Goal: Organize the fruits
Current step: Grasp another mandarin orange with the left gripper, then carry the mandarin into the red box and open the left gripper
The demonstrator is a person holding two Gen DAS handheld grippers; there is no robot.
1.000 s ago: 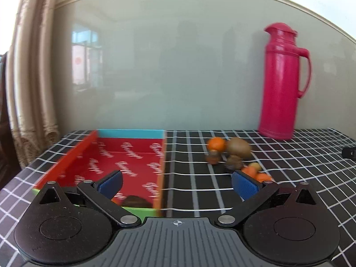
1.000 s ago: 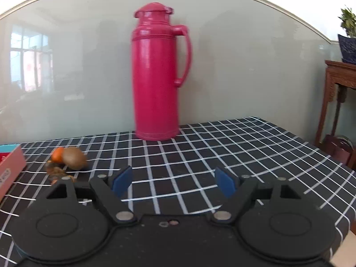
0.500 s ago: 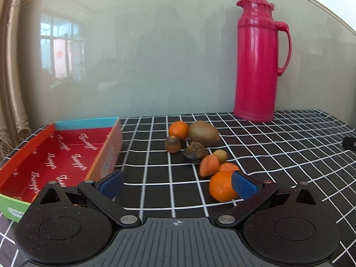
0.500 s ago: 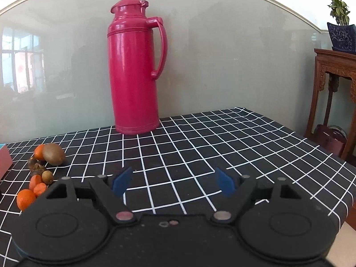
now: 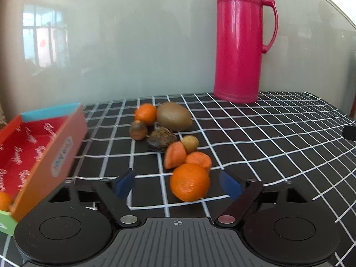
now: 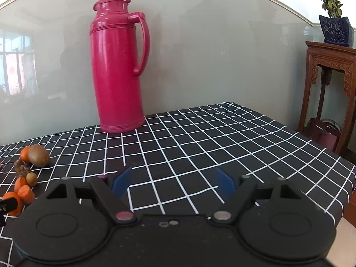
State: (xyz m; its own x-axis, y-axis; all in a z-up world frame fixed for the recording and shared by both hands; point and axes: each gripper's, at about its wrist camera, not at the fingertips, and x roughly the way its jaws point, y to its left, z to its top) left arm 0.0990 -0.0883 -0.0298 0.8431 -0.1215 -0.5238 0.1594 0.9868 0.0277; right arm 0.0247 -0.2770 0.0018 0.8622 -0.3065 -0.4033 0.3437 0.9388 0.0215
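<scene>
A pile of fruit lies on the checked tablecloth: a near orange, two carrot-coloured pieces, a small yellow-brown fruit, a dark wrinkled fruit, a kiwi, a far orange and a small brown fruit. My left gripper is open with the near orange between its blue pads, apart from them. The red box stands at the left, an orange in its near corner. My right gripper is open and empty over bare cloth; the fruit shows at its left.
A tall pink thermos stands at the back against a glass wall; it also shows in the right wrist view. The table's right edge drops off beside a wooden stand with a potted plant.
My left gripper has swung right from the red box and moved in on the fruit pile; the near orange now sits between its pads. The right gripper has shifted slightly, still open.
</scene>
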